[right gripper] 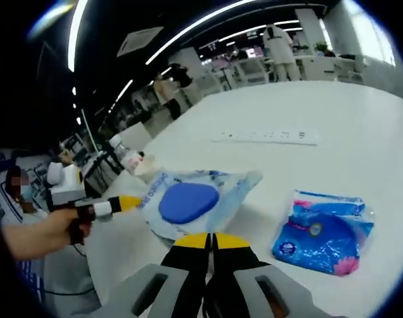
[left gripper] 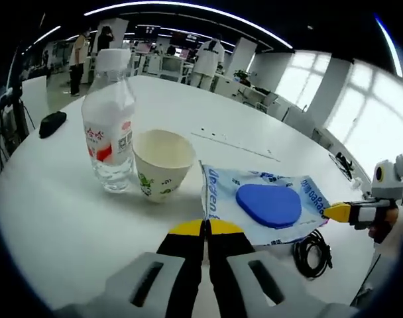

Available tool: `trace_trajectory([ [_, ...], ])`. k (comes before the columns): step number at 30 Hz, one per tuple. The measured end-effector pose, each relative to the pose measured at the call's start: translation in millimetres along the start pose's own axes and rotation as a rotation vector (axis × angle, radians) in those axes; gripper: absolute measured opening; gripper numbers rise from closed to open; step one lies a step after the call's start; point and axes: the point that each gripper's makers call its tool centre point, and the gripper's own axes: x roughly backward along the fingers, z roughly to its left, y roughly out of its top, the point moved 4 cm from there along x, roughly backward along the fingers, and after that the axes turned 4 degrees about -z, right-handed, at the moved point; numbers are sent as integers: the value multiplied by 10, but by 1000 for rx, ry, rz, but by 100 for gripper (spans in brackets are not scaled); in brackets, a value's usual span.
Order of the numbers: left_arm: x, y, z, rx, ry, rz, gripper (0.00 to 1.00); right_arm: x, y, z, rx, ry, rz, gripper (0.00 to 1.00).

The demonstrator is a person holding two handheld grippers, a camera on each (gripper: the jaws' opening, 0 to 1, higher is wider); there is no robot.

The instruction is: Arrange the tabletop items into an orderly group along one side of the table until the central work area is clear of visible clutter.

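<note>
A clear plastic bag (left gripper: pixel 223 189) printed in blue lies flat on the white table (left gripper: pixel 56 218) with a blue oval pad (left gripper: pixel 268 205) inside it. My left gripper (left gripper: pixel 205 227) is shut, its yellow tips right at the bag's near corner. My right gripper (left gripper: pixel 337 212) comes in from the right, shut, its tip against the bag's far corner. In the right gripper view the bag (right gripper: pixel 231 189) and pad (right gripper: pixel 187 202) lie just past my shut right gripper (right gripper: pixel 210 240). There a hand holds the left gripper (right gripper: pixel 128 202) at the bag's left edge.
A water bottle (left gripper: pixel 109 129) and a paper cup (left gripper: pixel 162 161) stand side by side left of the bag. A coiled black cable (left gripper: pixel 312 251) lies near the table's edge. A small black object (left gripper: pixel 52 123) sits far left. A blue packet (right gripper: pixel 324 232) and a white power strip (right gripper: pixel 268 137) lie beyond.
</note>
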Motion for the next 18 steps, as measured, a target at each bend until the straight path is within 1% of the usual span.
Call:
trace_trajectory([
  [4,-126,32,46,-7,-5,-7,0,-68,-42,-37,12,-23,19,0],
  [7,-142,37,49,7,11,-12,0,-167,-76,-83,-7,-36,35,0],
  [12,-232,32,104,7,23,-1,0,-306,-110,-114,6,-55,60,0],
  [15,-269,-6,162,5,33,16,0,-383,-134,-148,-19,-61,70,0],
  [18,-308,-24,206,23,36,19,0,-391,-146,-142,-43,-63,68,0],
])
